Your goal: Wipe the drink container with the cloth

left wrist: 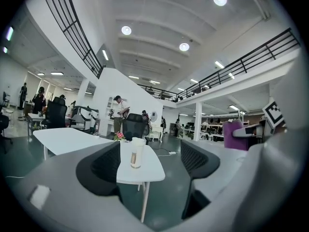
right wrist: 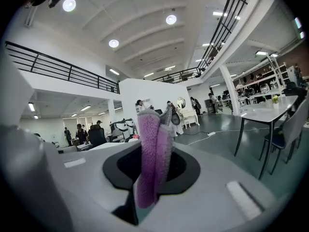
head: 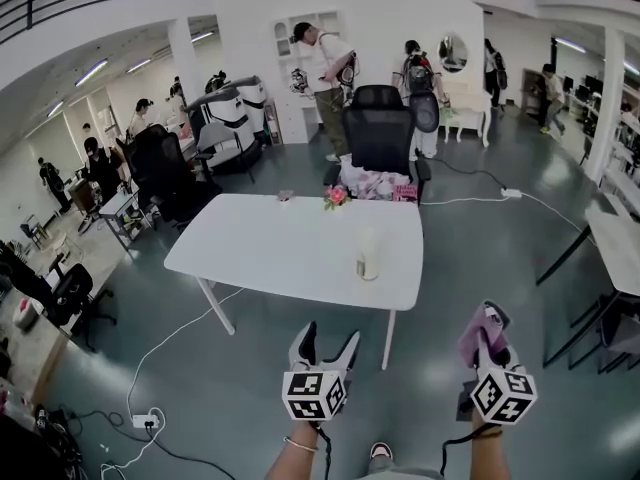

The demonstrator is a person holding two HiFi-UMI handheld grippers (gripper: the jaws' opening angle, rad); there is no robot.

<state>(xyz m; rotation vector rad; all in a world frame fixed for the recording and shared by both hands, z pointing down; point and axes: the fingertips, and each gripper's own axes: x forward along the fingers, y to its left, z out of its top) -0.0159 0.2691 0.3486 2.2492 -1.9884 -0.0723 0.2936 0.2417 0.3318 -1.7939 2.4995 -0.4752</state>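
The left claw (left wrist: 150,161) gaped wide and empty, the drink container (left wrist: 137,152) standing well ahead on the white counter (left wrist: 72,139). The right claw (right wrist: 153,167) pinched the purple cloth (right wrist: 147,129), which masked its jaw gap.

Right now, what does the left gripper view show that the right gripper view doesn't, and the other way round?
Only the left gripper view: the drink container standing upright on the white table, framed by the open, empty jaws of the left gripper, with pink flowers behind it.
Only the right gripper view: the right gripper up close, jaws shut on the cloth, and a dark-legged table at right.
Both: the purple cloth, the balcony railing and the round ceiling lights.
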